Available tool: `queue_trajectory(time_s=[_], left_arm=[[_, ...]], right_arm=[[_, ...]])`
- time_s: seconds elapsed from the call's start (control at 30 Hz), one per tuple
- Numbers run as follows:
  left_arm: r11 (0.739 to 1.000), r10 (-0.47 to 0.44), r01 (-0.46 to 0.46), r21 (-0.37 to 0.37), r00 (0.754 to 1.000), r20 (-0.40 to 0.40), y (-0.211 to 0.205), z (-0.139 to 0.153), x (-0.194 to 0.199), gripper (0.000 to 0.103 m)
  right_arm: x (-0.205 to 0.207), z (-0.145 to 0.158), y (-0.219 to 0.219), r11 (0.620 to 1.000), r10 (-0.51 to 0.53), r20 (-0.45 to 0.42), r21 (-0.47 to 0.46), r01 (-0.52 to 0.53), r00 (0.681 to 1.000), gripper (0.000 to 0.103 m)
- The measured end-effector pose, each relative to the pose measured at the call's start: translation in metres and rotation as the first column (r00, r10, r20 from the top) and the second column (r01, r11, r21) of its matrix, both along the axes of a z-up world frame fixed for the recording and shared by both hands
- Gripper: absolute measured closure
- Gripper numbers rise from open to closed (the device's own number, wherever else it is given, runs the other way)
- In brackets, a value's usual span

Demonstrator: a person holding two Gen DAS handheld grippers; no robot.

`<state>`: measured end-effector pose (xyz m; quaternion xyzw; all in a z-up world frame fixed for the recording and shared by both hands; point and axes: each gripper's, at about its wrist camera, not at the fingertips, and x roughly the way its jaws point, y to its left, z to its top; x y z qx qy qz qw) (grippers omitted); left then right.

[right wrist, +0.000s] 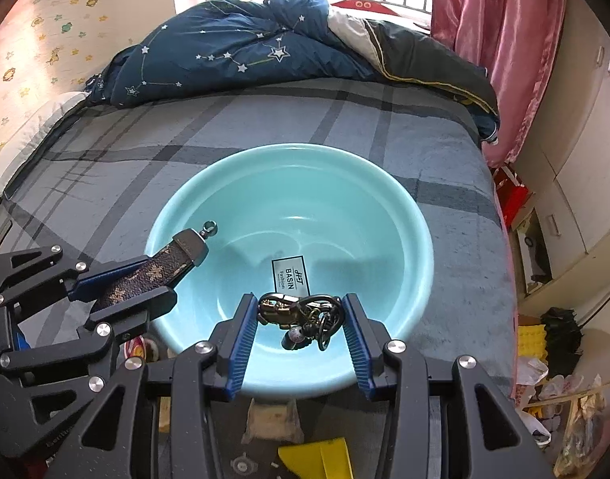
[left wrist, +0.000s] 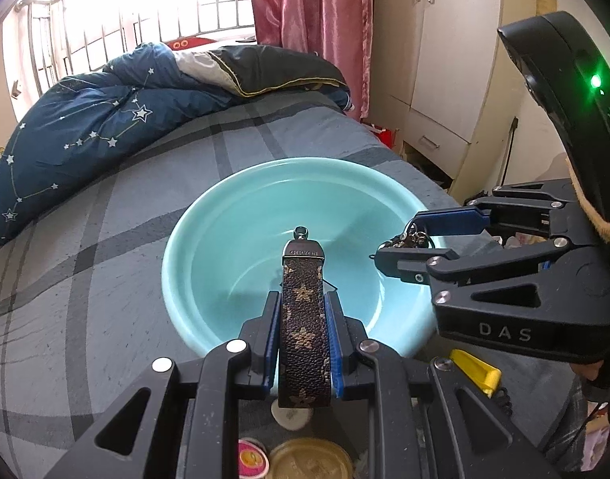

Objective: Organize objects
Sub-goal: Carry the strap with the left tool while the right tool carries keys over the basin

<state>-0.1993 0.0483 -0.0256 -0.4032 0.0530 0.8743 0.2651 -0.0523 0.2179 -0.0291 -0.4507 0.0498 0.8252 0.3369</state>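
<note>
A teal plastic basin (left wrist: 177,247) (right wrist: 388,187) sits on the grey plaid bed, with only a label (right wrist: 289,277) on its floor. My left gripper (left wrist: 303,303) (right wrist: 161,275) is shut on a brown star-patterned strap (left wrist: 303,319) (right wrist: 165,263). The strap's metal cap and ring stick out over the near side of the basin. My right gripper (right wrist: 299,307) (left wrist: 400,239) is shut on a bunch of metal key rings and clips (right wrist: 301,315) (left wrist: 414,237), held above the basin's near right rim. The two grippers hang side by side, a little apart.
A rumpled blue star duvet (left wrist: 85,127) (right wrist: 233,48) lies at the far end of the bed. A pink curtain (right wrist: 504,40) and cream cupboards (left wrist: 436,60) stand to the right. Below the grippers lie a yellow piece (left wrist: 476,371), a gold round lid (left wrist: 308,463) and a pink round item (left wrist: 251,459).
</note>
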Motion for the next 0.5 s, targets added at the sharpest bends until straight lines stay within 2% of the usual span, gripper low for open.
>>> queue_trajectory(time_s=[0.5], left_arm=[[0.999, -0.031, 0.032, -0.024, 0.997, 0.066, 0.019, -0.04, -0.047, 0.081]], right_arm=[[-0.035, -0.032, 0.058, 0.998, -0.034, 0.03, -0.049, 0.035, 0.999, 0.056]])
